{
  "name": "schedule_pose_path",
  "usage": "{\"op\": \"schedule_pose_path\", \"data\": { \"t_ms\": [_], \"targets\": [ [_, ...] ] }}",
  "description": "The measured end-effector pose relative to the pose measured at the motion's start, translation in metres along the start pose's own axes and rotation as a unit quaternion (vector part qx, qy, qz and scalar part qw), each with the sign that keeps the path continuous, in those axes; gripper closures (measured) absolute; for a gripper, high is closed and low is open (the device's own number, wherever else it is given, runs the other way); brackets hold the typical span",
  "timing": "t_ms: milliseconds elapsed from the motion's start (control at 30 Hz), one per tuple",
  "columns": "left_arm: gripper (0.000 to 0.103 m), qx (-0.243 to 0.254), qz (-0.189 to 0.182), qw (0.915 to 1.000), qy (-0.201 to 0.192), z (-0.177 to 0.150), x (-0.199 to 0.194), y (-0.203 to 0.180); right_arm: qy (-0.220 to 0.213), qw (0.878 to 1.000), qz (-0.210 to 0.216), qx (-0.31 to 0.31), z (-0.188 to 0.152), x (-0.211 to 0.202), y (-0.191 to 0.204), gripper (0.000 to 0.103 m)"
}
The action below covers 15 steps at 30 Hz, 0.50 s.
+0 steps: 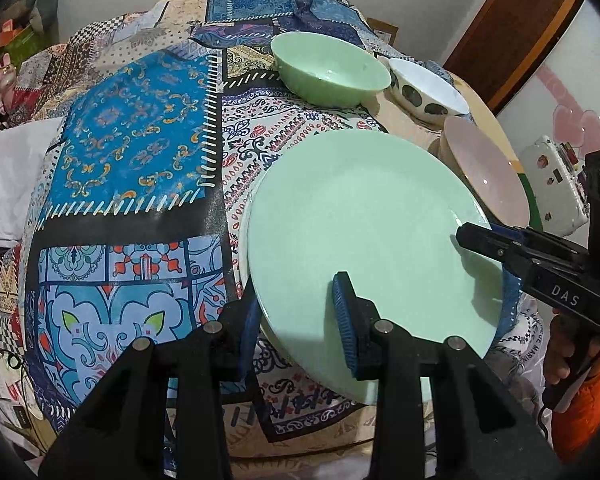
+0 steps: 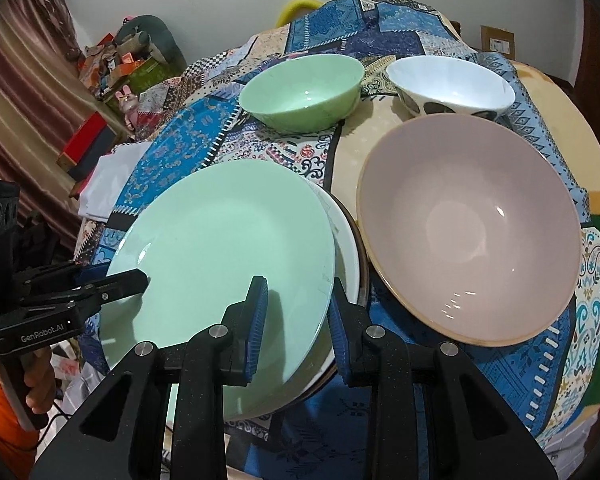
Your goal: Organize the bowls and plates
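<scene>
Two handheld grippers straddle opposite edges of a green plate [image 2: 224, 256] stacked on a white plate [image 2: 346, 248] atop a patchwork-covered table [image 1: 140, 128]. The left gripper [image 1: 296, 320] has one finger above the plate's near rim and the other below, jaws parted and not yet pinching. The right gripper [image 2: 296, 320] spans the opposite rim the same way, also unclenched. The plate lies flat between the two tools, each reaching in low from its own side, and neither is clearly nearer. Just right of the stack sits a pink bowl [image 2: 472, 228]; beyond it are a green bowl [image 2: 300, 92] and a spotted bowl [image 2: 452, 84] (none is nested). The next move likely turns on closing both grips evenly.
</scene>
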State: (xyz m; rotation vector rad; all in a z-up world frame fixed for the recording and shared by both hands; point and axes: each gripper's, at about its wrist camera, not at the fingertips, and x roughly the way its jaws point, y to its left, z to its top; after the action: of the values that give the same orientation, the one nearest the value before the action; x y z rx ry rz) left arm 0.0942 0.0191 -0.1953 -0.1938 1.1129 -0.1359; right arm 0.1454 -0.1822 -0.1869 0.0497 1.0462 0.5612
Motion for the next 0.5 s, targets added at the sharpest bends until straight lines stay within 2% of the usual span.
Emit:
{"op": "schedule_pose_path", "data": {
  "t_ms": [500],
  "targets": [
    [0.069, -0.002, 0.003, 1.0, 0.0, 0.0061, 0.0048, 0.0017, 0.002, 1.0, -0.005, -0.008, -0.0025, 0.0036, 0.0011, 0.074]
  ]
}}
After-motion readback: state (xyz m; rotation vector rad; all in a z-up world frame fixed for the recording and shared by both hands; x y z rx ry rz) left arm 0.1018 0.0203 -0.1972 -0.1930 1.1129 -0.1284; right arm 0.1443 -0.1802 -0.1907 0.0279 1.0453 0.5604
